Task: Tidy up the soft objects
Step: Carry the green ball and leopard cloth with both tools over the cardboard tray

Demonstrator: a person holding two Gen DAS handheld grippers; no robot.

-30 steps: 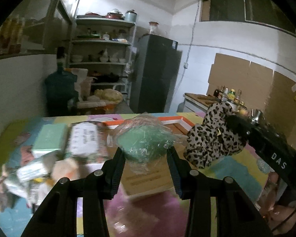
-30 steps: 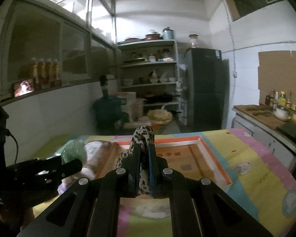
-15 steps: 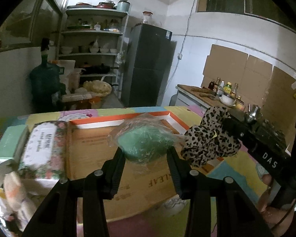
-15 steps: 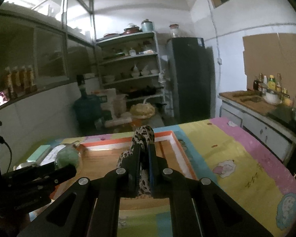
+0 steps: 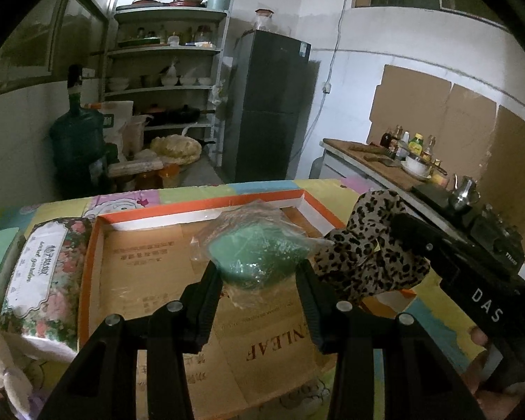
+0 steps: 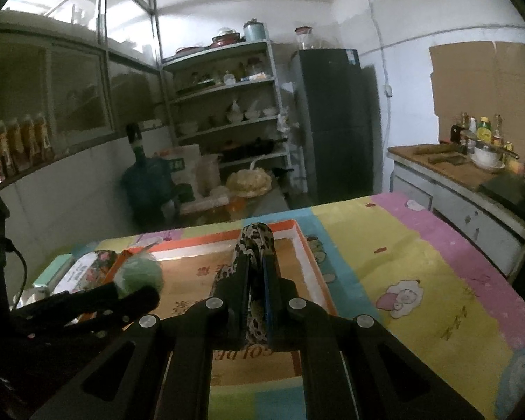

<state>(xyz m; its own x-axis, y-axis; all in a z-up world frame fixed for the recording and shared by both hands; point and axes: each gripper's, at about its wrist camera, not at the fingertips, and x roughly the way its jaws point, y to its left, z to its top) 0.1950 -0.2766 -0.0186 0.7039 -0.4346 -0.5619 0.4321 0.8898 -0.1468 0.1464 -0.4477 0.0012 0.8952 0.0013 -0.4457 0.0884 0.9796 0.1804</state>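
Note:
My left gripper (image 5: 259,276) is shut on a green soft item in a clear plastic bag (image 5: 257,252) and holds it above an open cardboard box (image 5: 150,266) with an orange rim. My right gripper (image 6: 256,262) is shut on a leopard-print soft cloth (image 6: 255,238), also above the box (image 6: 199,273). In the left wrist view the leopard cloth (image 5: 364,262) hangs from the right gripper just right of the green bag. In the right wrist view the green bag (image 6: 140,274) sits at the left.
A floral tissue pack (image 5: 42,273) lies left of the box, with pale soft items (image 5: 3,360) beside it. The table has a colourful cartoon cover (image 6: 420,273). A fridge (image 5: 269,105), shelves and a water jug (image 5: 77,140) stand behind; a counter (image 6: 472,175) is to the right.
Both grippers have moved forward over the table with their loads, so the box now lies beneath them. Both grips are unchanged.

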